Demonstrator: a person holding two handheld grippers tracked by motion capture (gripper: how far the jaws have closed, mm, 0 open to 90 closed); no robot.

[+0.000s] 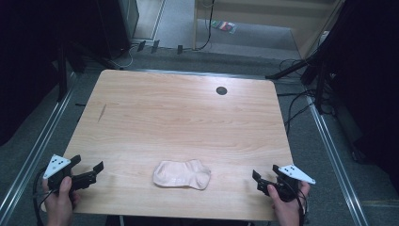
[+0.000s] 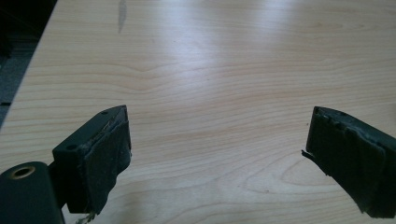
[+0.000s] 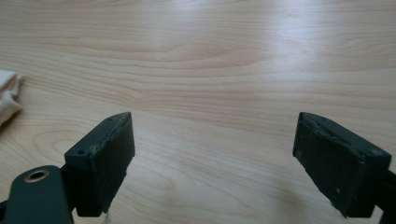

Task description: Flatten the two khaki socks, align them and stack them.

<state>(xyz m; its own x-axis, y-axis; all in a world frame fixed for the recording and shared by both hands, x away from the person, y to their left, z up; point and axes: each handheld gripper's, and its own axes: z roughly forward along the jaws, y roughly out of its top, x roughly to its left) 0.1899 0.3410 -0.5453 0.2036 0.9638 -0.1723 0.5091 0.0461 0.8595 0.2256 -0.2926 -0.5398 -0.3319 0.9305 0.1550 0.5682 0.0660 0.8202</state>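
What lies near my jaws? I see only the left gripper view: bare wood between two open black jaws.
Observer: A pale sock lies on the table between both grippers, near the front edge.
Operator: Is anything touching it?
Observer: No. The left gripper and the right gripper each sit apart from it.
Operator: Is the right one open?
Observer: Yes, its jaws stand wide apart, and the sock's edge shows at the left of the right gripper view.

Wooden table (image 1: 188, 117) on grey, perhaps carpeted floor (image 1: 263, 40).

Soft cloth sock (image 1: 182, 174), glossy wooden table (image 1: 179, 117)
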